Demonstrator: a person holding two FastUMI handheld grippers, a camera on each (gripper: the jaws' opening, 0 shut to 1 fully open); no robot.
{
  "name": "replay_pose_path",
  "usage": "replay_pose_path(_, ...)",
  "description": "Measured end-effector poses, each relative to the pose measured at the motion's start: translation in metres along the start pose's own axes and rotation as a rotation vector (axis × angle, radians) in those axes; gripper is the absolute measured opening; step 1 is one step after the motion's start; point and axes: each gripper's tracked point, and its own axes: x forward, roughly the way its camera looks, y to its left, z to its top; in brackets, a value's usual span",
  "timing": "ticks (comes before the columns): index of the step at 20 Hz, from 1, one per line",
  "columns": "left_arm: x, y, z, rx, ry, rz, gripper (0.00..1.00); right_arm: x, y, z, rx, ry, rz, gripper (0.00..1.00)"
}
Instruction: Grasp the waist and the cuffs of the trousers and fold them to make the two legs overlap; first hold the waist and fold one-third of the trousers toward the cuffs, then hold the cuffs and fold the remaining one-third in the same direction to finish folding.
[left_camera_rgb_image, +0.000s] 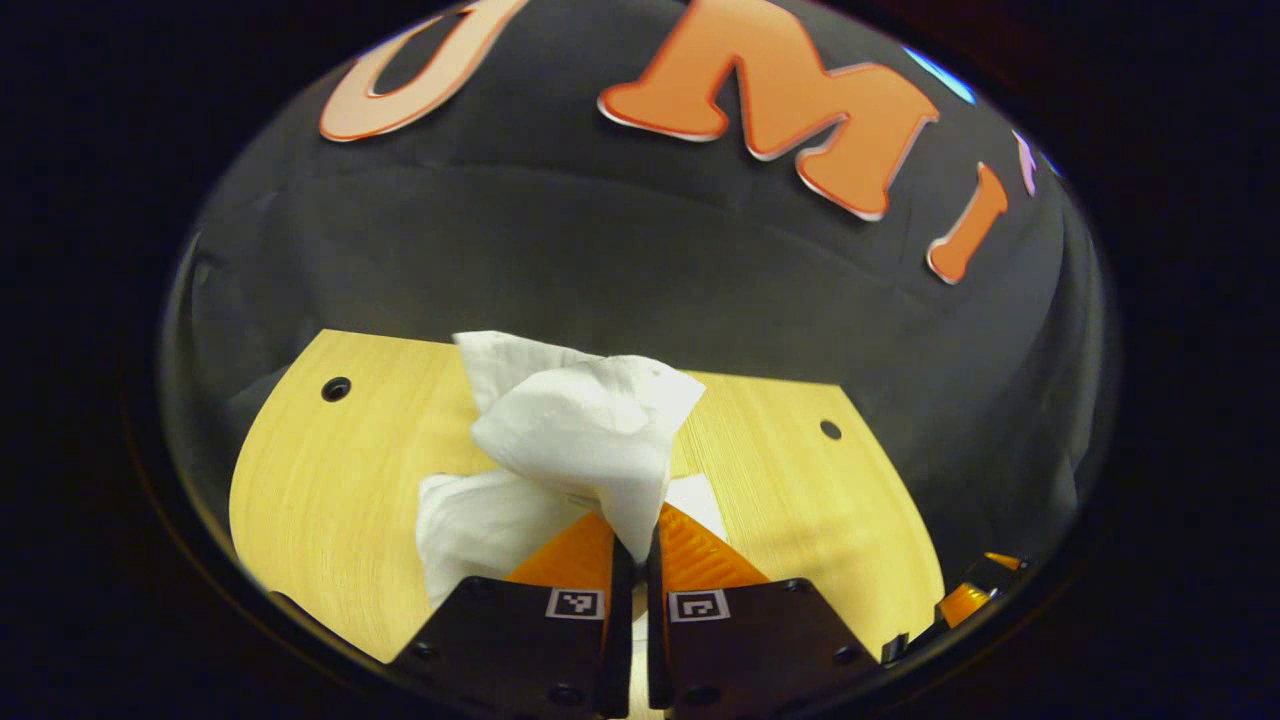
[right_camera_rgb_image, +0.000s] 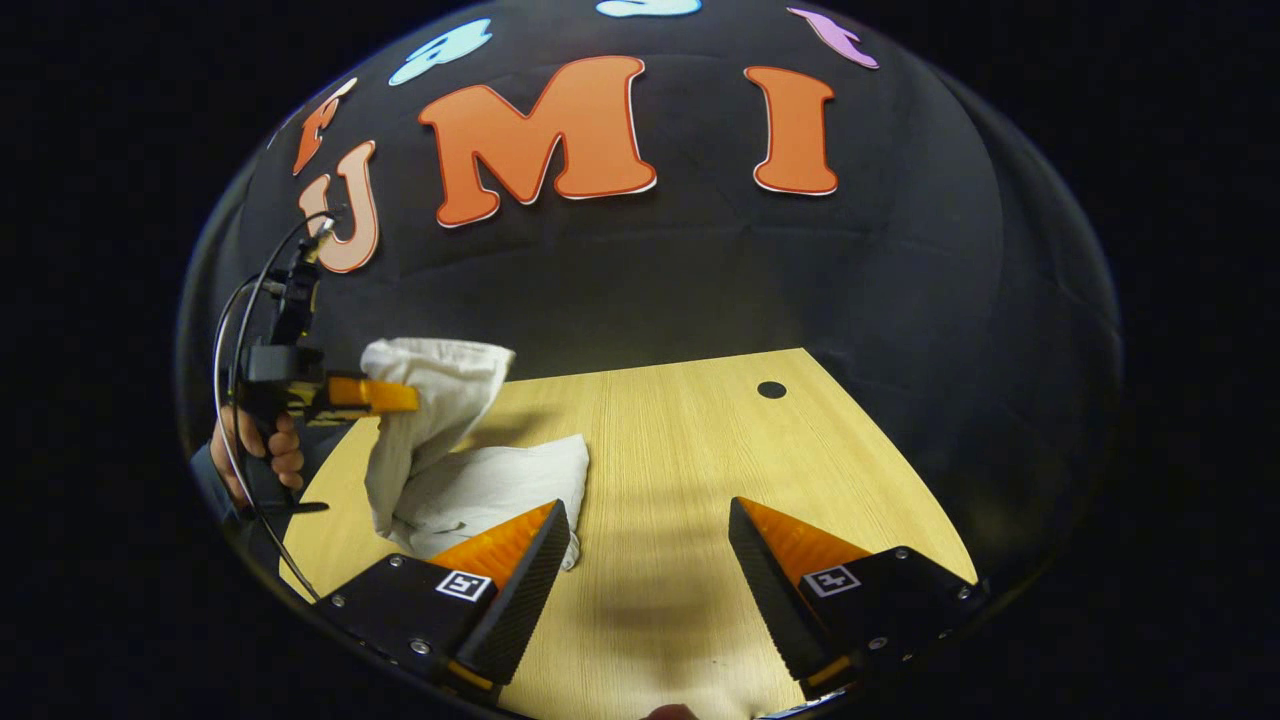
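White trousers (left_camera_rgb_image: 580, 430) hang bunched from my left gripper (left_camera_rgb_image: 633, 545), which is shut on a fold of the cloth and holds it lifted above the wooden table (left_camera_rgb_image: 330, 490). In the right gripper view the same trousers (right_camera_rgb_image: 440, 440) droop from the left gripper (right_camera_rgb_image: 400, 397) at the far left, held by a hand (right_camera_rgb_image: 262, 450), with the lower part resting crumpled on the table (right_camera_rgb_image: 680, 470). My right gripper (right_camera_rgb_image: 645, 525) is open just above the table, with nothing between its fingers; its left finger (right_camera_rgb_image: 510, 555) is beside the cloth's edge.
The table has small round holes (right_camera_rgb_image: 771, 389) (left_camera_rgb_image: 335, 388) (left_camera_rgb_image: 830, 429) near its far corners. Black cloth wall rises behind the table. A cable (right_camera_rgb_image: 235, 330) loops from the left gripper. Part of the right gripper (left_camera_rgb_image: 965, 600) shows at the lower right of the left gripper view.
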Motion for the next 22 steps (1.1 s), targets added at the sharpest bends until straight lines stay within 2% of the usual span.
replay_pose_path(3,0.028,-0.031,-0.034,0.116,0.066,-0.018,0.13,0.001,-0.004,-0.001,0.010,0.006,-0.004,0.98)
replay_pose_path(6,0.027,-0.062,-0.064,0.250,0.098,-0.046,0.23,0.003,-0.008,-0.001,0.007,0.003,-0.004,0.97)
replay_pose_path(9,0.026,-0.088,-0.082,0.346,0.122,-0.086,0.25,0.006,-0.010,0.001,-0.003,0.004,0.012,0.97)
replay_pose_path(11,0.008,-0.101,-0.078,0.357,0.118,-0.133,0.55,0.008,-0.009,0.004,-0.008,-0.002,0.023,0.98)
replay_pose_path(12,0.004,-0.105,-0.078,0.360,0.102,-0.148,0.70,0.008,-0.008,0.005,-0.010,-0.007,0.031,0.98)
replay_pose_path(15,-0.023,-0.103,-0.060,0.404,0.012,-0.158,0.83,0.006,-0.004,0.013,-0.027,-0.028,0.054,0.98)
replay_pose_path(17,-0.047,-0.093,-0.041,0.420,-0.071,-0.133,0.85,0.003,-0.002,0.021,-0.047,-0.055,0.063,0.98)
replay_pose_path(18,-0.060,-0.084,-0.033,0.415,-0.109,-0.120,0.98,0.001,0.001,0.028,-0.059,-0.078,0.068,0.98)
replay_pose_path(22,-0.108,-0.064,-0.021,0.379,-0.288,0.004,1.00,-0.015,0.010,0.075,-0.118,-0.230,0.045,0.97)
